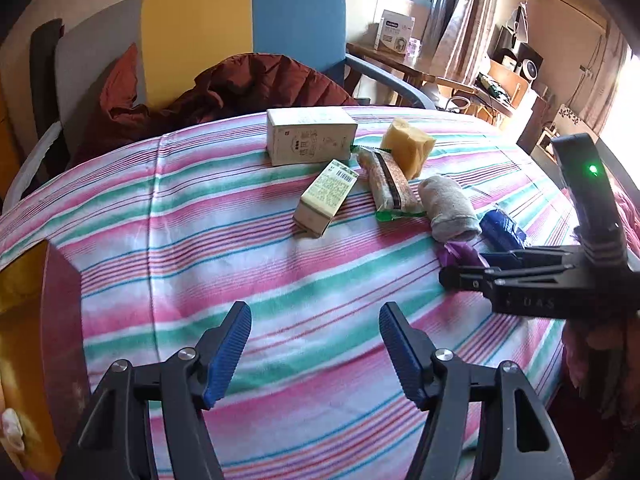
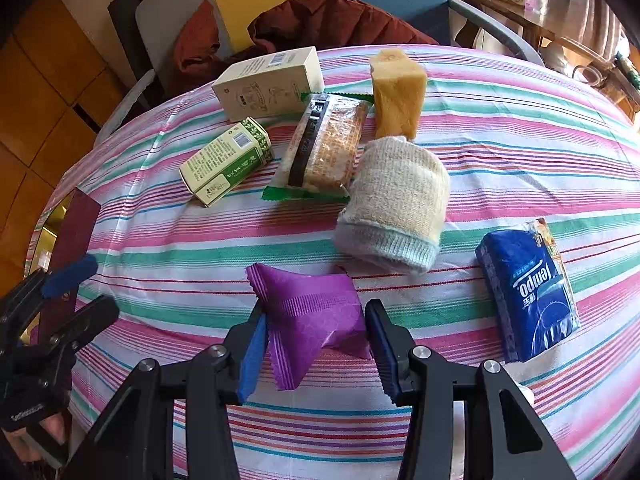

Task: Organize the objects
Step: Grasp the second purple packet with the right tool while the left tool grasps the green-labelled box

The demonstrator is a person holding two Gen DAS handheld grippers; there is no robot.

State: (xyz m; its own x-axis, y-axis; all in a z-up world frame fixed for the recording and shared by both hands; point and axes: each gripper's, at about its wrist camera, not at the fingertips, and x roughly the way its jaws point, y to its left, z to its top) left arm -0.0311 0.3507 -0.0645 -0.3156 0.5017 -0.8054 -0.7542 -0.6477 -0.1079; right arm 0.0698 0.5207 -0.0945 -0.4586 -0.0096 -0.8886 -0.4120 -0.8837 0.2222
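A purple packet [image 2: 310,312] lies on the striped tablecloth [image 2: 520,152] between the fingers of my right gripper [image 2: 316,344]; the jaws are open around it, the left pad touching or nearly touching its edge. My left gripper [image 1: 316,354] is open and empty over bare cloth; it shows at the left edge of the right wrist view [image 2: 80,284]. Beyond lie a rolled sock [image 2: 394,204], a blue Tempo tissue pack [image 2: 528,292], a biscuit pack [image 2: 324,144], a yellow sponge [image 2: 396,92], a green box [image 2: 226,160] and a cream box [image 2: 268,82].
A chair [image 1: 240,32] with a rust-red jacket [image 1: 240,88] stands behind the table. A dark red object [image 2: 76,232] sits at the table's left edge. A wooden side table [image 1: 400,60] and shelves stand at the far right.
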